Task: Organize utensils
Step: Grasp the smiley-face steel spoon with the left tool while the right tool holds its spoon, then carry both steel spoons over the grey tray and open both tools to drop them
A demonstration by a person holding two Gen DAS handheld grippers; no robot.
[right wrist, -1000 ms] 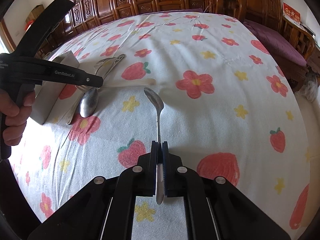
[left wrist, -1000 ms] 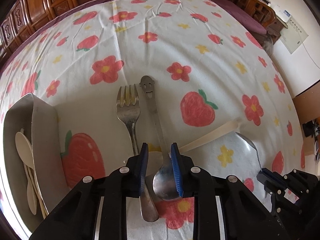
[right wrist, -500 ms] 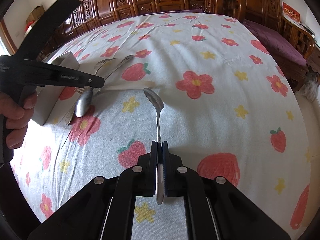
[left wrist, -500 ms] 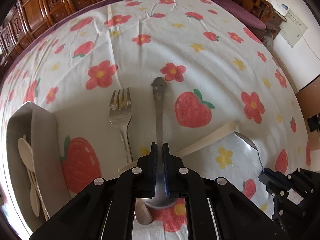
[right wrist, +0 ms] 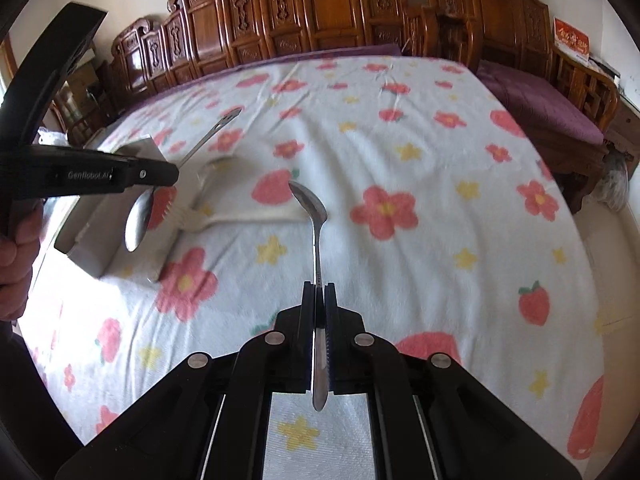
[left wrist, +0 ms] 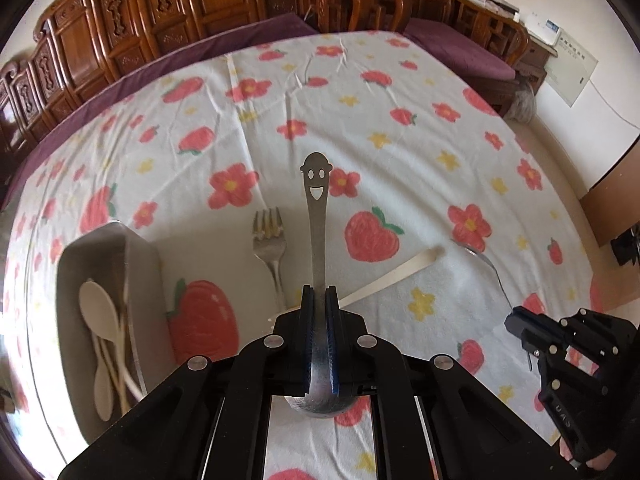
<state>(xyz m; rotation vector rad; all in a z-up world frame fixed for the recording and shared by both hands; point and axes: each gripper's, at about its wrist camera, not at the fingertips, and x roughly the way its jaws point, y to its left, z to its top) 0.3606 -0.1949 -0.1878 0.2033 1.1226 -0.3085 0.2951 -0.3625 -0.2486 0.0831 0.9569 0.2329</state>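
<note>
Left gripper [left wrist: 319,302]: blue-padded jaws closed on the polished steel spoon with a smiling-face cut-out handle [left wrist: 318,232]. The grip sits at the neck, just above the bowl; the bowl hangs back under the jaws, and the flat handle runs straight forward along the finger line, face end farthest out. The spoon appears clear of the cloth.

Right gripper [right wrist: 319,300]: jaws closed on the handle of a slim plain steel teaspoon [right wrist: 314,216]. Its long axis also runs forward, bowl outermost, handle end poking back behind the jaws.

Grey rectangular metal tray [left wrist: 146,264]: lies to the left of the left jaws and just beside them, its long axis roughly parallel to the held spoon. It holds cream-coloured matte spoons [left wrist: 98,312], plastic or wood, which cannot be told. Judged the sorting bin, it is much nearer the left hand; the right-hand teaspoon is well apart from it, across the loose pieces.

Loose pieces, between the grippers: a steel four-tined fork [left wrist: 270,244], tines away, just left of the held handle; a cream flat-handled utensil [left wrist: 394,276] lying diagonally, its head hidden behind the left gripper.

Bed [left wrist: 400,128]: soft white cloth printed with red flowers, strawberries and yellow stars, creased; carved dark wooden furniture behind.
</note>
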